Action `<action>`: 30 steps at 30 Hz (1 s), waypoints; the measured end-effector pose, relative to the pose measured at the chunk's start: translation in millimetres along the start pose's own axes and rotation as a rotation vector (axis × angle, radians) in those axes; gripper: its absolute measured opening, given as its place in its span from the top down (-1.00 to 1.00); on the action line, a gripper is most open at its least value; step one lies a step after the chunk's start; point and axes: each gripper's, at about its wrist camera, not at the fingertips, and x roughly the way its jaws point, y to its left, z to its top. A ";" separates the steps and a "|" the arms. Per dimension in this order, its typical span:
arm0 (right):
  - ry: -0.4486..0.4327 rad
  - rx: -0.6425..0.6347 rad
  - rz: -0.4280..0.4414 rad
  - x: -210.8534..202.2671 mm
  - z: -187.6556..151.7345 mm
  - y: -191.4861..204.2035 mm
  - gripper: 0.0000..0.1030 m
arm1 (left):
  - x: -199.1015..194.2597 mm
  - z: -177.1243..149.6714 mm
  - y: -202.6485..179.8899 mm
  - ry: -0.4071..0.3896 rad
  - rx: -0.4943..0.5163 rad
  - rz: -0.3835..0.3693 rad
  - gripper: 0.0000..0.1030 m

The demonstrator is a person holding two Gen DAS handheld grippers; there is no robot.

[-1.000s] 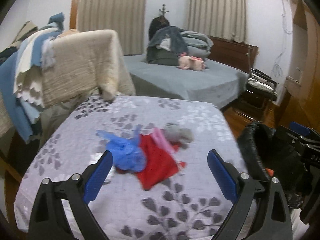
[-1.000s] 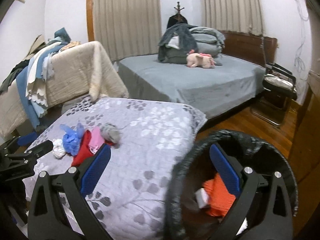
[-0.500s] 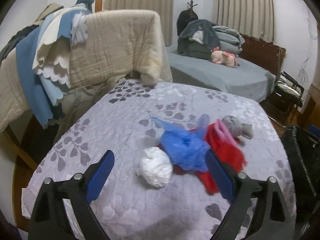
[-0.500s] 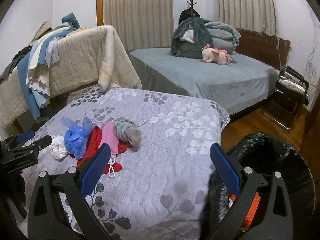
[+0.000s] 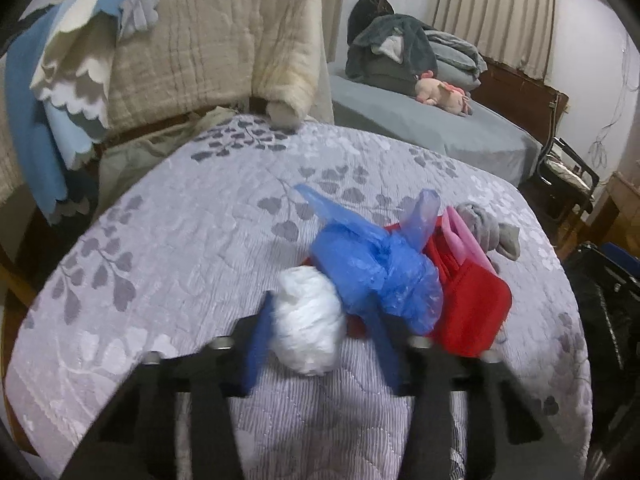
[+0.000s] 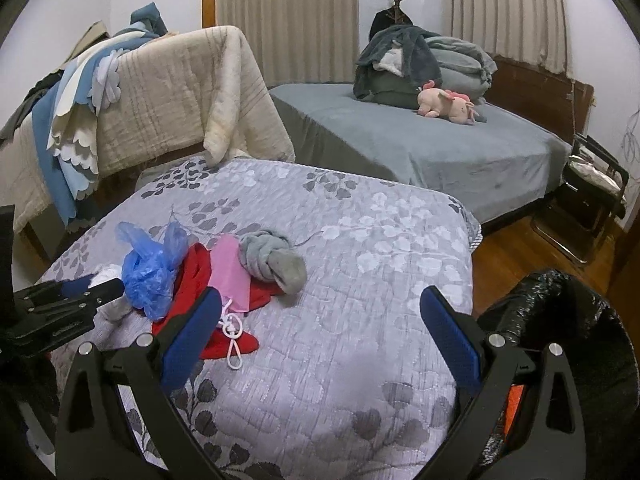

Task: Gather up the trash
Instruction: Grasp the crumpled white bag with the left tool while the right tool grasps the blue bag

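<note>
Left gripper (image 5: pixel 316 344) is motion-blurred; jaws closing around the white crumpled wad (image 5: pixel 308 322), which sits between the blue pads (image 5: pixel 256 344). Can't tell whether the pads press on it yet. From the right wrist view the wad is mostly hidden behind the left tool's black fingers, only pale scraps showing.

Right gripper (image 6: pixel 320 334) hangs over the grey leaf-print quilt (image 6: pixel 360 248), jaws spread wide, nothing between them.

Trash pile sits on the quilt's left half: blue plastic bag (image 5: pixel 376 268) touching the wad and partly covering the red cloth (image 5: pixel 472 308). Pink piece (image 6: pixel 230 276) lies on top of the red, grey knotted sock (image 6: pixel 272 258) just beside it. White cord (image 6: pixel 234 334) trails off the red cloth's near edge, half hidden by the right gripper's left pad.

Black bin bag (image 6: pixel 580 320) at the quilt's right edge, cut off by the frame and the right finger; something orange (image 6: pixel 514 404) inside, too covered to identify.

Behind: beige blanket (image 5: pixel 208 40) draped over a rail, grey bed (image 6: pixel 440 148) with a pink plush (image 6: pixel 448 104), folding chair (image 6: pixel 596 188) at far right.
</note>
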 end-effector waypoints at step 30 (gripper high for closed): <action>0.048 -0.097 0.194 60.3 15.4 129.6 -0.65 | -50.0 -8.2 83.6 -0.076 -0.085 0.129 0.61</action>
